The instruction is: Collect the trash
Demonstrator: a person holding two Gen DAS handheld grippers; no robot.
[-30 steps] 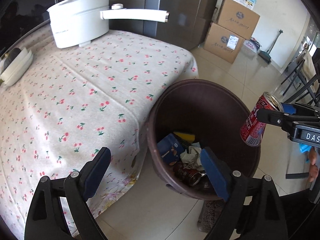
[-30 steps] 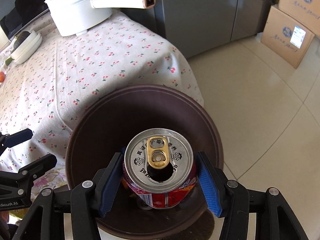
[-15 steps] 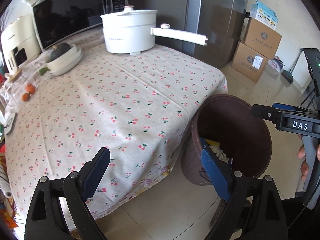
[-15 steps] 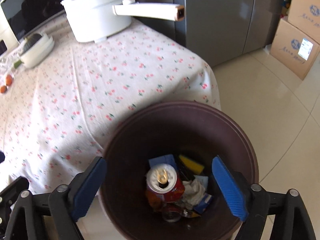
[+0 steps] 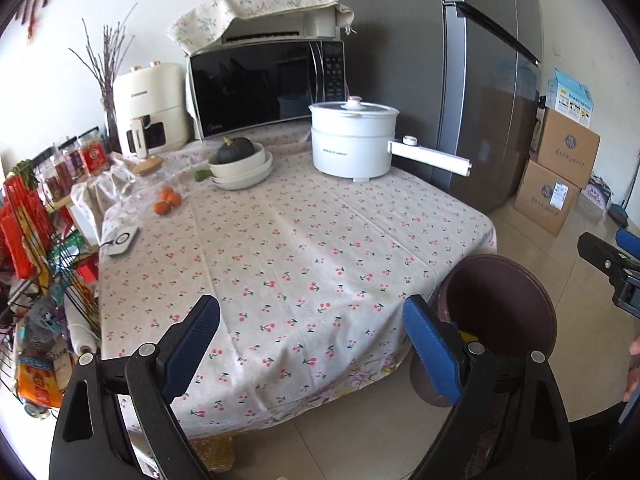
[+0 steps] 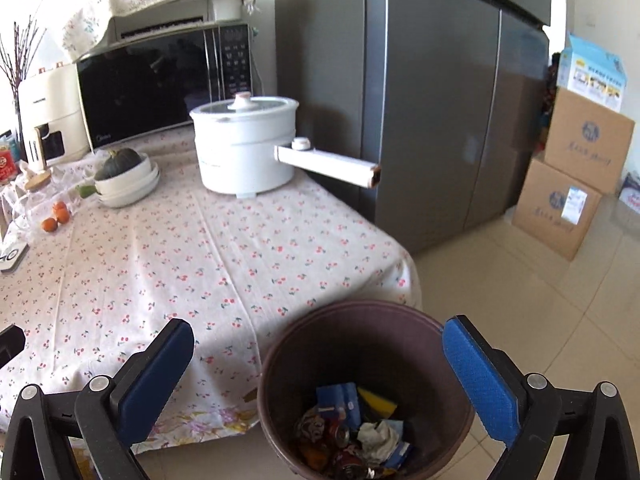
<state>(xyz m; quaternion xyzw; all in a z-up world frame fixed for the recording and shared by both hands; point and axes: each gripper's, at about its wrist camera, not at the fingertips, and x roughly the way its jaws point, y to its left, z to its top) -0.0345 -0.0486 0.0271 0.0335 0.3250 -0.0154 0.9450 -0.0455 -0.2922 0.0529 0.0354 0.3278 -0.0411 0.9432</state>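
Right claw (image 6: 318, 376): jaws opening, near full spread, nothing betw. them; positioned above the brown bin (image 6: 276, 360) on the floor beside the desk (image 6: 200, 264). Left claw (image 5: 311, 344): spread wide, empty, facing the desk.

Trash location: inside the bin; red can (image 6: 340, 438), crumpled paper (image 6: 376, 436), blue carton (image 6: 338, 398), yellow item (image 6: 376, 402) heaped at the bottom.

Handling (est.): can is light, thin-walled, smooth; dents under hard squeeze; grip across the mid-body w/ moderate force. Paper is soft, compressible; pinch anywhere.

Visibility: the desk's cherry-print cloth shows no obvious trash; the desk's near-left part is cut off behind claw fingers; lower bin contents are dark and jumbled, items not separable; left view shows only the bin's rim and inner wall.
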